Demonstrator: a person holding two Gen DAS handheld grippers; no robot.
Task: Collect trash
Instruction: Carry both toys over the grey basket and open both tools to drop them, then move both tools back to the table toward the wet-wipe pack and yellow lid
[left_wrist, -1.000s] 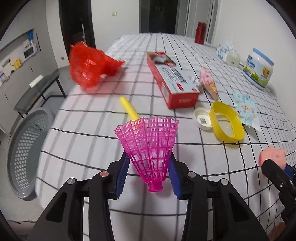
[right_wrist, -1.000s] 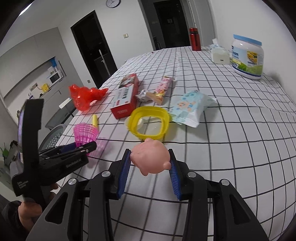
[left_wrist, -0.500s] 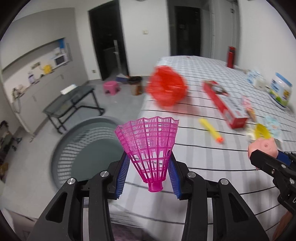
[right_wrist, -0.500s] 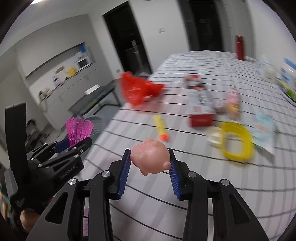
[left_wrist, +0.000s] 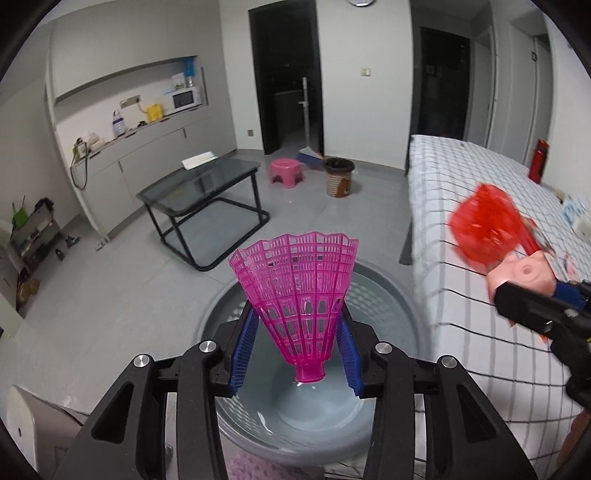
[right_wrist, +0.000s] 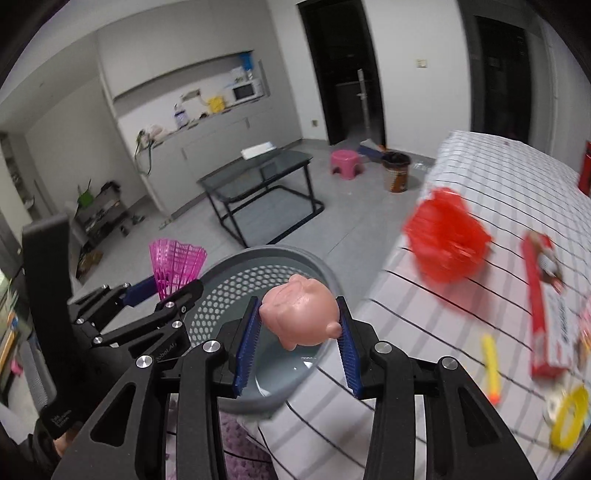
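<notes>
My left gripper (left_wrist: 295, 350) is shut on a pink plastic shuttlecock (left_wrist: 295, 291) and holds it above the grey perforated bin (left_wrist: 391, 295) on the floor. The shuttlecock also shows in the right wrist view (right_wrist: 176, 266). My right gripper (right_wrist: 298, 343) is shut on a pink pig toy (right_wrist: 299, 317), over the bin's near rim (right_wrist: 273, 254) beside the table edge. The pig toy also shows in the left wrist view (left_wrist: 521, 273), to the right of the bin.
A checked table (right_wrist: 480, 184) on the right carries a red plastic bag (right_wrist: 447, 240), a red box (right_wrist: 543, 306), a yellow stick (right_wrist: 491, 358) and a yellow lid (right_wrist: 569, 417). A glass side table (left_wrist: 203, 184), pink stool (left_wrist: 286, 170) and brown bin (left_wrist: 338, 177) stand on the floor.
Both grippers swung left off the table, still holding their objects. The left now hangs over the grey bin and the right over its rim.
</notes>
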